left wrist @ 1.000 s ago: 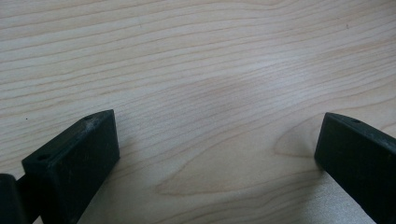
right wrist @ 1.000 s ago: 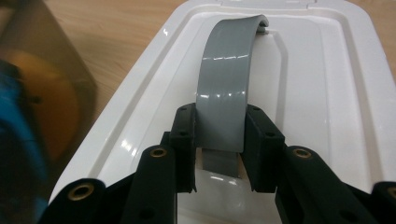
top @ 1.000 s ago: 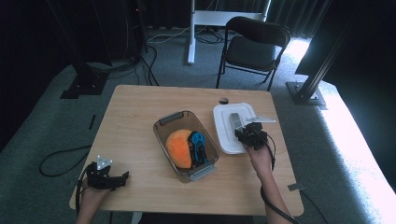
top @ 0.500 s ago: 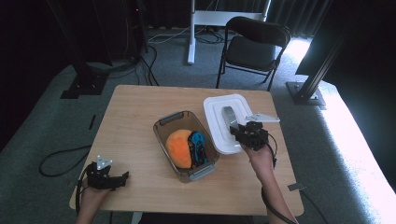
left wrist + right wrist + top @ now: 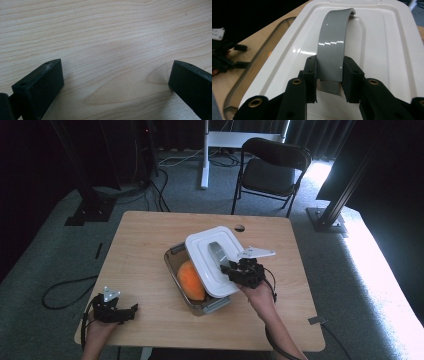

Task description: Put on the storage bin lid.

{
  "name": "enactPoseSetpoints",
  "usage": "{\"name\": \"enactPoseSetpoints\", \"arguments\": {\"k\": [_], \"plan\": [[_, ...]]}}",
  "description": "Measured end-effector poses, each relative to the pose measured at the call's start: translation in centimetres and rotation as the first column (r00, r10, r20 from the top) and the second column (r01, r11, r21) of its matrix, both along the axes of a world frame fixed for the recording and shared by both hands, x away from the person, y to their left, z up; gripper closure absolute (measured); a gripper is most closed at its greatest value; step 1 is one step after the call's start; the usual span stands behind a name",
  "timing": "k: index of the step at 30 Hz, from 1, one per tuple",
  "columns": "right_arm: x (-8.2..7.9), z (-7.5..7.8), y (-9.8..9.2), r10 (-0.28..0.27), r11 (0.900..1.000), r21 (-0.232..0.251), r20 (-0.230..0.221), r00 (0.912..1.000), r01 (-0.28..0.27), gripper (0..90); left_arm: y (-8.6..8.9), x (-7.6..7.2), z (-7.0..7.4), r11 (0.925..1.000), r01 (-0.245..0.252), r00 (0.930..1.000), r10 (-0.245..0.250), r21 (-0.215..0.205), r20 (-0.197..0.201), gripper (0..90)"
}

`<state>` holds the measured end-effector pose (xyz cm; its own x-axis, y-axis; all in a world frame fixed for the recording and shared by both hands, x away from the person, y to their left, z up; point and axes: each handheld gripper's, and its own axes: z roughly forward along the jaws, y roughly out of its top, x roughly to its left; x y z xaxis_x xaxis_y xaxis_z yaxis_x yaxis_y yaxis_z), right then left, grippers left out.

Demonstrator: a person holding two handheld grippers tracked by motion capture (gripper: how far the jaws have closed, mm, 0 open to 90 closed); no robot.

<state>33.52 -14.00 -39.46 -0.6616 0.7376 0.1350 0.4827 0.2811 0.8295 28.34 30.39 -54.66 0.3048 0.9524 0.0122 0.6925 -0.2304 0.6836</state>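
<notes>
Left gripper [image 5: 116,309] low at the near left corner of the wooden surface [image 5: 145,245], jaws spread wide in the left gripper view with bare wood grain between them, holding nothing.

Further right, near the middle of the surface: clear bin [image 5: 176,256] with a grey latch at each end, orange round thing [image 5: 190,280] lying inside, left part of the bin uncovered. White lid [image 5: 205,257] tilted over the bin's right part, its far-left corner higher than the rest, near edge low by the bin's near latch; whether the lid touches the rim cannot be told.

Grey handle [image 5: 333,41] arching along the lid's middle, gripped near its close end. Right gripper [image 5: 329,80] clamped on that handle, black pads pressing its two sides, carrying the lid; in the high view the same gripper [image 5: 235,270] sits at the lid's right edge, grey three-cornered plate on top, hand and forearm behind it.

Beyond the surface: black folding chair [image 5: 272,170] on grey carpet.
</notes>
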Motion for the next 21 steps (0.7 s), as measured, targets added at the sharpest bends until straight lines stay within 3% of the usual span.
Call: {"name": "enactPoseSetpoints", "arguments": {"k": [9,21], "plan": [[-0.3,-0.4,3.0,0.084,0.996,0.001,-0.011,0.9964,-0.084,68.0,0.0,0.0,0.0,1.0000,0.001,1.0000,-0.001,0.000,-0.001,0.3],[-0.1,-1.9,4.9,0.145,0.989,-0.011,-0.067,0.9872,-0.146,67.9,0.0,0.0,0.0,1.0000,0.000,1.0000,0.000,0.000,0.000,0.3]]}}
